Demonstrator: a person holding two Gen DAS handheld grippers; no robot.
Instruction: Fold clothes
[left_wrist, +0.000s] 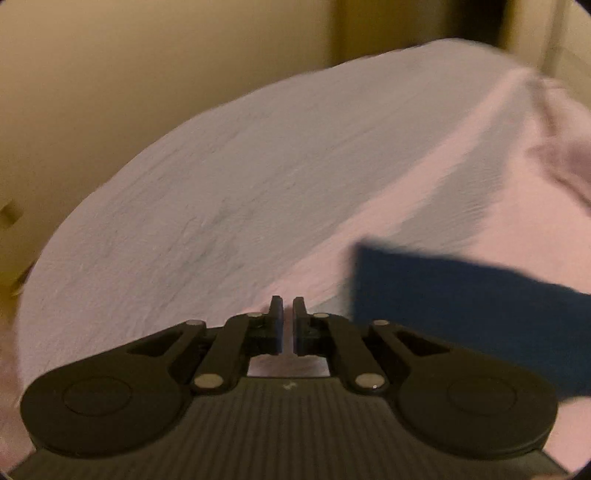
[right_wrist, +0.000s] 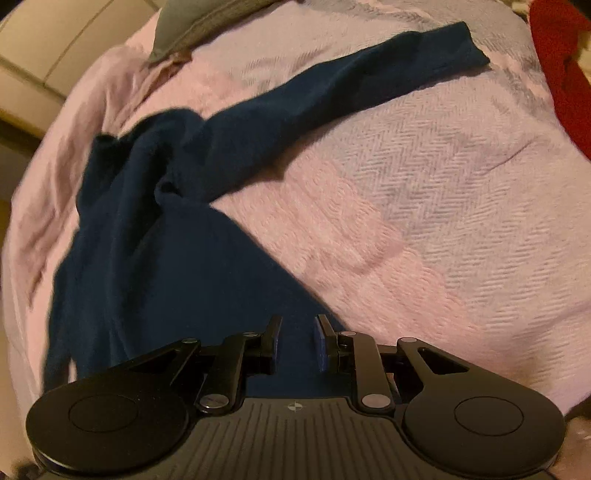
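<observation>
A dark blue long-sleeved garment (right_wrist: 177, 236) lies crumpled on a pale pink bedspread (right_wrist: 424, 206), one sleeve (right_wrist: 354, 77) stretched out toward the far right. My right gripper (right_wrist: 297, 325) is open just above the garment's near part, nothing between its fingers. My left gripper (left_wrist: 288, 306) hovers over the bedspread (left_wrist: 240, 184) with its jaws nearly together, a narrow gap between them, holding nothing. A blurred end of the blue garment (left_wrist: 461, 314) shows to its right, apart from the fingers.
A red cloth (right_wrist: 561, 70) lies at the bed's far right edge. A grey cloth (right_wrist: 192, 26) lies at the far end. A cream wall (left_wrist: 129, 74) stands behind the bed in the left wrist view. The bed's left edge drops off.
</observation>
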